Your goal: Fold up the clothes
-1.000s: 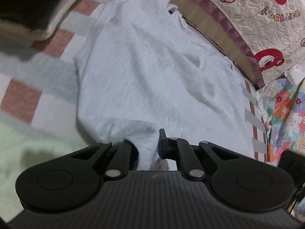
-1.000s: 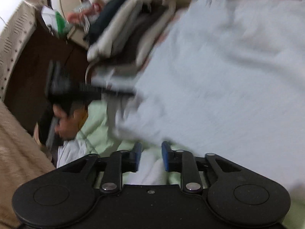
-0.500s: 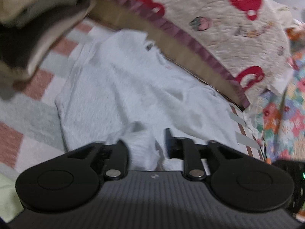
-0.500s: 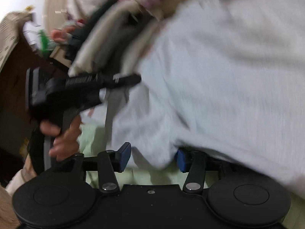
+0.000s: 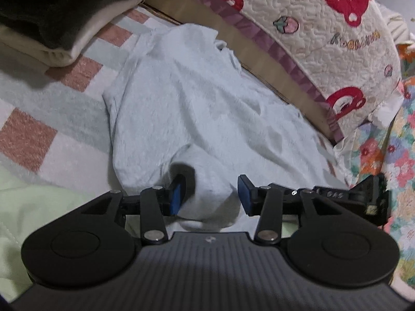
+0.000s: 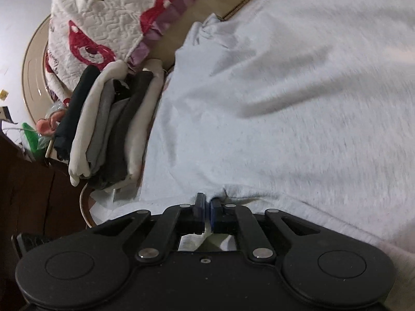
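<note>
We note a checked blanket (image 5: 52,119) across the left of the left wrist view, pink, grey and white squares, with pale green cloth at lower left. A quilt (image 5: 324,33) with red bear prints fills the upper right; in the right wrist view it sits at upper left.

The shirt (image 5: 186,108), pale grey-white, lies spread on the blanket through the centre of the left wrist view. In the right wrist view it covers the centre and right of the frame, wrinkled, with its edge running to the bottom centre.

A stack (image 6: 111,127) of folded clothes, cream, grey and dark layers, stands just beside the shirt at centre left of the right wrist view; it sits at upper left in the left wrist view.

Left gripper (image 5: 208,194), bottom centre: jaws wide apart, a bunched fold of shirt lying between them, touching the left pad only. It clamps nothing.

Right gripper (image 6: 207,211), bottom centre: jaws nearly closed, pinching the shirt's edge.
</note>
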Available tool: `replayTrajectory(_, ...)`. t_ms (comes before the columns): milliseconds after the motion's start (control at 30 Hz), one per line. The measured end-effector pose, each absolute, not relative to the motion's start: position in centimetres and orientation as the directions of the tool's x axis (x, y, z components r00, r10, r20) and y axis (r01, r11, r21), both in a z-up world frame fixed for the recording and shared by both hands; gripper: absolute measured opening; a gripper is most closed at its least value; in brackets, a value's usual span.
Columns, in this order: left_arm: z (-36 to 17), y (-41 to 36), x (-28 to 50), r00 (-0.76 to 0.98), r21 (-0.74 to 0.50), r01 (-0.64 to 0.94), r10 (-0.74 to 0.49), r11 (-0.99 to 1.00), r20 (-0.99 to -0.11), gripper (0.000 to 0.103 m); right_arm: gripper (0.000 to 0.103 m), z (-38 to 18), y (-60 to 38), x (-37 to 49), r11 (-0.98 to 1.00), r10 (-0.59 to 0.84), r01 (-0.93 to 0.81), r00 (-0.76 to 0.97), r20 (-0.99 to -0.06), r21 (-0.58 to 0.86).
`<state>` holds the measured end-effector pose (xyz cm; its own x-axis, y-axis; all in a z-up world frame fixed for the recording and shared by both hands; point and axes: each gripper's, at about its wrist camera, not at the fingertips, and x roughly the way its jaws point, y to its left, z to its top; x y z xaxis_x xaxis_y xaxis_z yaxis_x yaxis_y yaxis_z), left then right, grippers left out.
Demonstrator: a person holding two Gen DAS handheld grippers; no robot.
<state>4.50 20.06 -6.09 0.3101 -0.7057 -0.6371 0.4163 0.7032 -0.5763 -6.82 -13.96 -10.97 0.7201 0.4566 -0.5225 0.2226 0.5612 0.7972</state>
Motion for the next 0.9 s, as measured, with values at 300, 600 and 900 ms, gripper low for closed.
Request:
replayTrajectory(300,-6.6,17.6,7.4,0.062,-0.611,0.417,-0.692,0.673,-0.720,0.018,0.011,-9.7,-13.0,-5.5,0.567,0.522,0.155,0.692,-0.499,0.809)
replayTrajectory(600,-7.1,18.6,12.9,0.303,-0.628,0.270,-0.683,0.730,-0.665,0.018,0.011,-12.1,-15.6,-1.7,0.511,0.437,0.397,0.643,-0.628,0.762)
replayTrajectory(900,-8.8,20.2,9.0,0.325,-0.597,0.377,-0.704,0.708,-0.631,0.040,0.048,-12.0,-14.0,-3.5,0.450,0.557,0.289,0.649,-0.519,0.845)
